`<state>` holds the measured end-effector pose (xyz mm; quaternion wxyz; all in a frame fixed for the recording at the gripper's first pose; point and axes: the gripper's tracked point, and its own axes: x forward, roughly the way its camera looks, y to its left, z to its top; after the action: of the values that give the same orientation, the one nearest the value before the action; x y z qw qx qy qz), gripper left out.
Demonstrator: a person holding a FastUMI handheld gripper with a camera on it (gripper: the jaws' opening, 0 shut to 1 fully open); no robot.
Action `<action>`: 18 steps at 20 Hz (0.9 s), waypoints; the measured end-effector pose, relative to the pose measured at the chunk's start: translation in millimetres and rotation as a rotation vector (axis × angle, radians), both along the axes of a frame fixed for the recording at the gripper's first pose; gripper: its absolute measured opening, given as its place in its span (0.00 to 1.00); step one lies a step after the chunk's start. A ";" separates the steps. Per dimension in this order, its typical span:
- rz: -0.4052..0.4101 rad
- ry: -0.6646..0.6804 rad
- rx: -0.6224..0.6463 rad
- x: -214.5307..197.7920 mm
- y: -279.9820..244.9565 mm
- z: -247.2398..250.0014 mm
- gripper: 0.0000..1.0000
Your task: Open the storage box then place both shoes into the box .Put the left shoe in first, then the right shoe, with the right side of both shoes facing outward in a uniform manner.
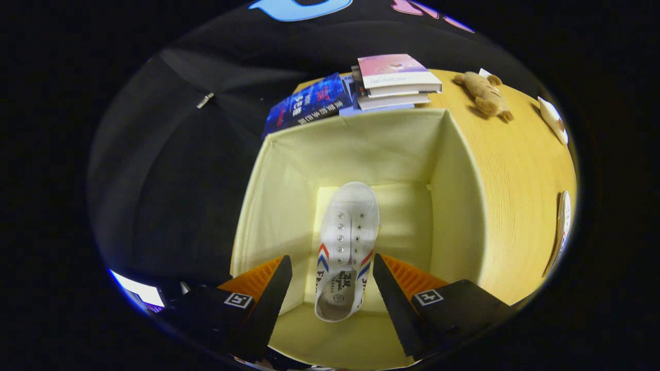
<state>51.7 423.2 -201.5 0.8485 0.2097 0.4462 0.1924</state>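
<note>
The gripper (332,281) points steeply down into the open storage box (464,206), its two fingers spread wide apart and clear of everything, one on each side of the heel end of a shoe without touching it. That white shoe (344,247) lies on the floor of the box, sole down, heel nearest the fingers and toe pointing away toward the far wall; it has red and blue chevron stripes on both sides near the opening and two rows of metal eyelets with no laces visible. It sits roughly in the middle of the floor, with bare pale lining to either side. The box is pale yellow fabric with tall upright walls and stands on a wooden table (521,170). At the table's right side, well apart from the box, a second white shoe (563,226) shows in part, seen edge-on. Just beyond the far wall of the box lies a dark blue book (308,103) and, beside it, a stack of books (397,82) topped by a pink cover. Farther right on the table a brown plush toy (484,94) lies, and past it a pale object (554,119) too cropped to identify.
</note>
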 end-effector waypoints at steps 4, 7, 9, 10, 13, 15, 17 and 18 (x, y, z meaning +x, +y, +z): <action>0.020 -0.134 0.080 -5.2 -43.4 57.7 0.99; -0.003 -0.191 0.157 -11.8 -101.4 92.6 0.99; -0.040 -0.210 0.173 -16.9 -155.2 99.3 0.99; -0.062 -0.213 0.161 -19.5 -185.1 95.2 0.99; -0.157 -0.188 0.072 -23.6 -278.6 58.8 0.99; -0.226 -0.151 0.002 -31.6 -349.4 33.5 0.99; -0.290 -0.101 -0.054 -39.1 -415.2 4.2 0.99; -0.317 -0.069 -0.067 -42.6 -442.2 -11.5 0.99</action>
<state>9.1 -19.0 -213.0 0.8897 0.2421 0.3842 0.0481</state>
